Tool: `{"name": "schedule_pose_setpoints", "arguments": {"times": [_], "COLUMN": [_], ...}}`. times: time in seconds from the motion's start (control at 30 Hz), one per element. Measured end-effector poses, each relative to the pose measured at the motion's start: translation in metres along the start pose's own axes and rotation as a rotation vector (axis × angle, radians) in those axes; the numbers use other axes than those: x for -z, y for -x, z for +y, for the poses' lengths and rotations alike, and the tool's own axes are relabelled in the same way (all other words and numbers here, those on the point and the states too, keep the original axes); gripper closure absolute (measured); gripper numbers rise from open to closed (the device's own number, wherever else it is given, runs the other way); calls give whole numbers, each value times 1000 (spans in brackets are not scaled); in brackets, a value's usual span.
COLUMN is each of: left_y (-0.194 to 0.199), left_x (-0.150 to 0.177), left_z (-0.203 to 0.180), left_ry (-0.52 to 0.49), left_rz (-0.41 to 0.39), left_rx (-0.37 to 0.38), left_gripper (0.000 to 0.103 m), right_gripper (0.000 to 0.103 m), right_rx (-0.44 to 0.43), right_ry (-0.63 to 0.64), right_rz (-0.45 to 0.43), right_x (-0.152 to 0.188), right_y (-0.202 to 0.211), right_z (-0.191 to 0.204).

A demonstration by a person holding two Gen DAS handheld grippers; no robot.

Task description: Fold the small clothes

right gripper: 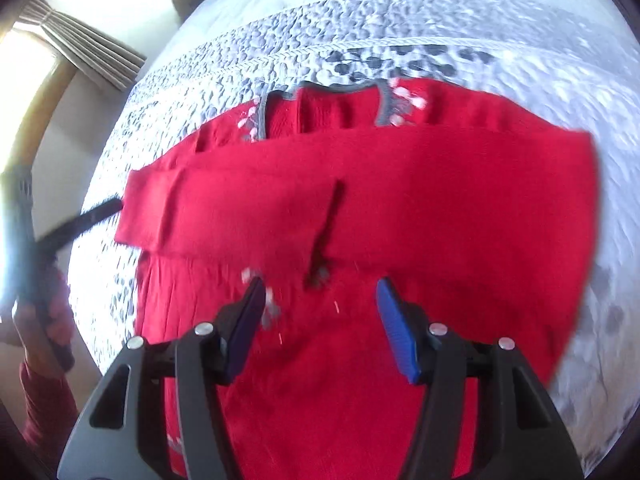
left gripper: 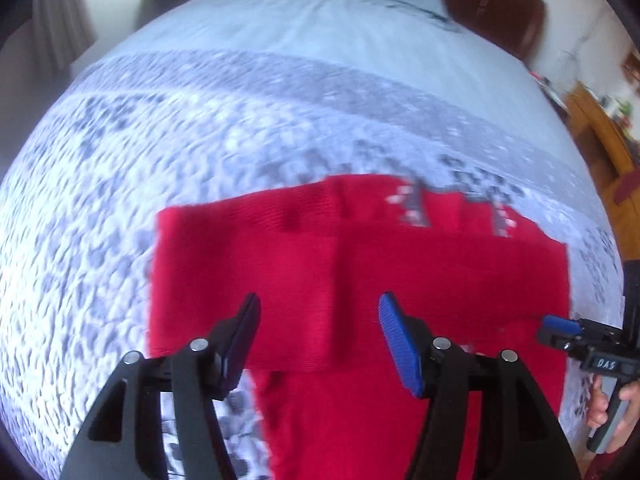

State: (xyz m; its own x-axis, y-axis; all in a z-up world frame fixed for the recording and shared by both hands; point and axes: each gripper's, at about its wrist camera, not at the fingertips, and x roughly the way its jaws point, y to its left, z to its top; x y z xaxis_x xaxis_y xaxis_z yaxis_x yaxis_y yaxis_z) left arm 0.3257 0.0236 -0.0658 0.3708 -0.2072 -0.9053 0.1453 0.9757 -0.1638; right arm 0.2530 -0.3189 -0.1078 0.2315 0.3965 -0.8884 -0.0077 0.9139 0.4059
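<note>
While the red knit sweater (right gripper: 360, 200) lay on the quilted bed (right gripper: 520, 60), sleeves folded across its chest, both the left gripper (left gripper: 320, 320) and right gripper (right gripper: 320, 304) hovered spread and empty; soft, limp and light, it seemed best pinched at the hem corners.

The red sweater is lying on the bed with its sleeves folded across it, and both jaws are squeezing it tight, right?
Not quite. The red sweater does lie on the bed with its sleeves folded across it, but neither gripper is squeezing it. The left gripper and right gripper both have their jaws standing apart above the cloth, with nothing pinched. Each wrist view shows this.
</note>
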Motion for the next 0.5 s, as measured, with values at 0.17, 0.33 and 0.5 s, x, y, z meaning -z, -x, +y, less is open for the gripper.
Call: {"name": "schedule_pose_setpoints", "arguments": {"times": [0.17,0.33,0.5], "left_y": [-12,-31,-46], "left_x": [9,10,11], "left_z": [39,49,60], "left_ry": [69,75,116], "left_rz": [20,37,73], "left_rx": [-36,-98,-95], "left_gripper": [41,41,41], "right_gripper": [48,57,93], "right_rx": [-6,-108,-136], "right_ry": [-53,-94,-85], "right_rz": [67,87,117], "right_x": [-31,-35,-41], "right_y": [-36,-53,-72], "right_z": [-1,0,9]}}
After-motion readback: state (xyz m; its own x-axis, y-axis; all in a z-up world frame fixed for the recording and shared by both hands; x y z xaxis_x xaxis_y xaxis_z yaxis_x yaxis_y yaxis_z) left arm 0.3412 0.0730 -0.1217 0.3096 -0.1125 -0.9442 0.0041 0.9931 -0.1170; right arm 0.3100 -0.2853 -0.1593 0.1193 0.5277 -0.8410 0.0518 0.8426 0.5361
